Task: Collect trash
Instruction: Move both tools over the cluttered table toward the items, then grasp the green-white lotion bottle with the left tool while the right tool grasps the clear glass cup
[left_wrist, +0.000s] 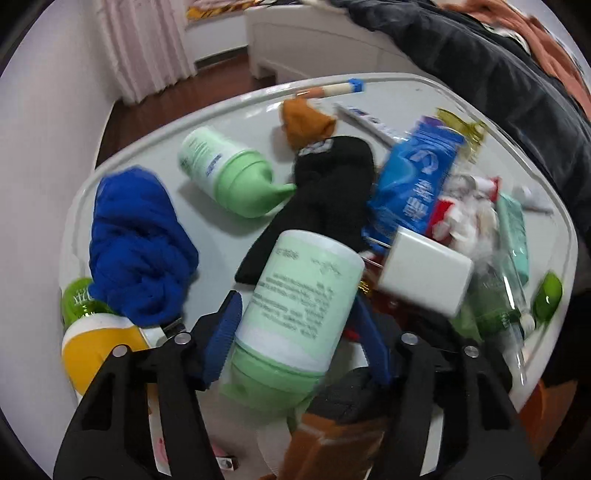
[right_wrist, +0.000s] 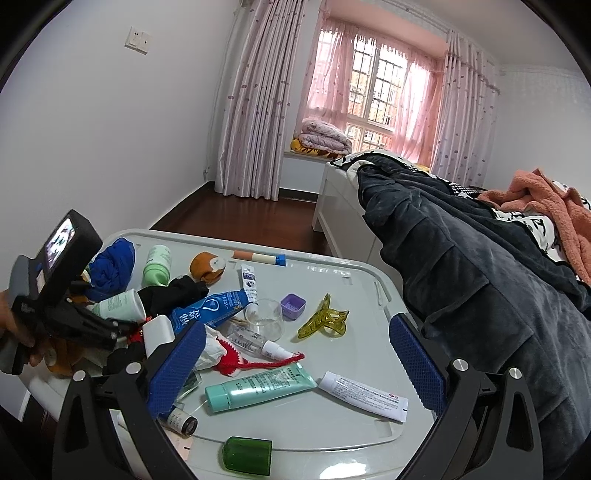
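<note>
Left claw (left_wrist: 295, 328) pads grip pale-green bottle (left_wrist: 306, 295).

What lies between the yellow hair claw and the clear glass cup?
A small purple box, seen in the right wrist view, sits just behind the gap between hair claw and glass cup.

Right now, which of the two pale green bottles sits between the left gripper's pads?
The nearer bottle, label facing the camera, sits between the left gripper pads. The other green bottle lies apart, beside the blue cloth.
</note>
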